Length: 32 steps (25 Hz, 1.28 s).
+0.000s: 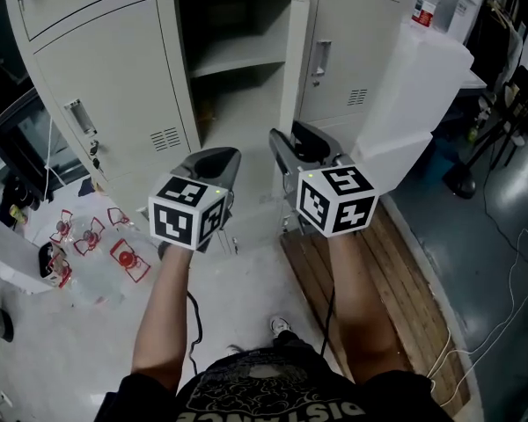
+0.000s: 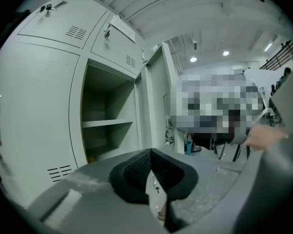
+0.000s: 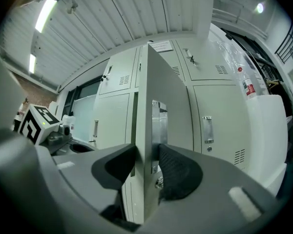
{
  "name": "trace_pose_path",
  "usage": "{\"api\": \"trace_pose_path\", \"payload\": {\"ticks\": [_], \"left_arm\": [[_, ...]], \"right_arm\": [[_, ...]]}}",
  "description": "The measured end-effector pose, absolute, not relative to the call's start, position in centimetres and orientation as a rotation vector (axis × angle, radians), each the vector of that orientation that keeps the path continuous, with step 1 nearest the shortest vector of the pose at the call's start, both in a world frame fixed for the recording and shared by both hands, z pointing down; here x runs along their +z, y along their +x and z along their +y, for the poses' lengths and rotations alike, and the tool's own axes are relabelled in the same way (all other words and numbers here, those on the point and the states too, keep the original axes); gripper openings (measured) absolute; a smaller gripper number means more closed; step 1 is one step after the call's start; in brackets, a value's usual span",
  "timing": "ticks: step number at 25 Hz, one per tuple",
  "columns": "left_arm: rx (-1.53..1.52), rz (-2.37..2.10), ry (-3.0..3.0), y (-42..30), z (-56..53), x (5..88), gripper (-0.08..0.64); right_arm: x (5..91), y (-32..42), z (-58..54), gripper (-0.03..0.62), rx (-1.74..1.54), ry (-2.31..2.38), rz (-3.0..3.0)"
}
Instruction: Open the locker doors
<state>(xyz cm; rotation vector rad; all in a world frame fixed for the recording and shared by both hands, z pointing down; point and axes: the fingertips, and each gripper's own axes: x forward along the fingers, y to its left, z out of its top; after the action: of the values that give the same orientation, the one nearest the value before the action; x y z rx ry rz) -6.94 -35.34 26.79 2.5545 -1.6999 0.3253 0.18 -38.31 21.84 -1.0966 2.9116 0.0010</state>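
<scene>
A bank of pale grey lockers (image 1: pixel 114 77) stands ahead. The middle compartment (image 1: pixel 238 51) gapes, showing a bare shelf (image 2: pixel 107 123). Its door (image 1: pixel 292 69) swings out towards me, edge-on. My right gripper (image 1: pixel 297 136) has that door's free edge (image 3: pixel 146 111) between its jaws, near the handle plate (image 3: pixel 159 121). Both pads (image 3: pixel 178 172) touch the door's faces, so my right gripper (image 3: pixel 146 155) is shut on it. My left gripper (image 1: pixel 216 156) hovers left of the door, before the open compartment. The left gripper (image 2: pixel 150 152) is shut, its pads meeting on nothing.
Closed doors flank the opening, one at the left with a handle (image 1: pixel 79 117) and one at the right (image 1: pixel 348 51). A white cabinet (image 1: pixel 422 86) bearing a bottle (image 1: pixel 427 3) crowds the right side. A wooden pallet (image 1: pixel 361 253) and red clamps (image 1: pixel 97 236) lie on the floor.
</scene>
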Motion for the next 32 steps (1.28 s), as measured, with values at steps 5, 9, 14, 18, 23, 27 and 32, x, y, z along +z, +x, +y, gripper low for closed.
{"api": "trace_pose_path", "payload": {"ticks": [5, 9, 14, 18, 23, 27, 32], "left_arm": [[0.331, -1.662, 2.584, -5.3, -36.1, 26.9, 0.003], [0.334, -1.636, 2.606, -4.1, -36.8, 26.7, 0.003], [0.343, -1.595, 2.629, -2.4, -37.6, 26.9, 0.003], [0.349, -1.560, 2.652, -0.8, -38.2, 27.1, 0.003], [0.346, -1.517, 2.683, 1.2, -38.9, 26.9, 0.003], [0.344, -1.492, 2.703, 2.7, -39.6, 26.9, 0.003], [0.339, -1.461, 2.727, 4.4, -40.5, 26.7, 0.003]], "right_arm": [[21.8, 1.6, -38.4, 0.149, 0.001, -1.094, 2.905], [21.7, 2.8, -38.7, 0.150, 0.004, -1.099, 2.901], [21.7, 4.8, -39.1, 0.150, -0.002, -1.129, 2.874], [21.7, 6.5, -39.5, 0.149, -0.002, -1.167, 2.857], [21.7, 8.6, -40.1, 0.132, -0.008, -1.213, 2.830], [21.7, 9.9, -40.6, 0.122, -0.008, -1.239, 2.826], [21.7, 11.8, -41.4, 0.107, -0.016, -1.287, 2.809]]}}
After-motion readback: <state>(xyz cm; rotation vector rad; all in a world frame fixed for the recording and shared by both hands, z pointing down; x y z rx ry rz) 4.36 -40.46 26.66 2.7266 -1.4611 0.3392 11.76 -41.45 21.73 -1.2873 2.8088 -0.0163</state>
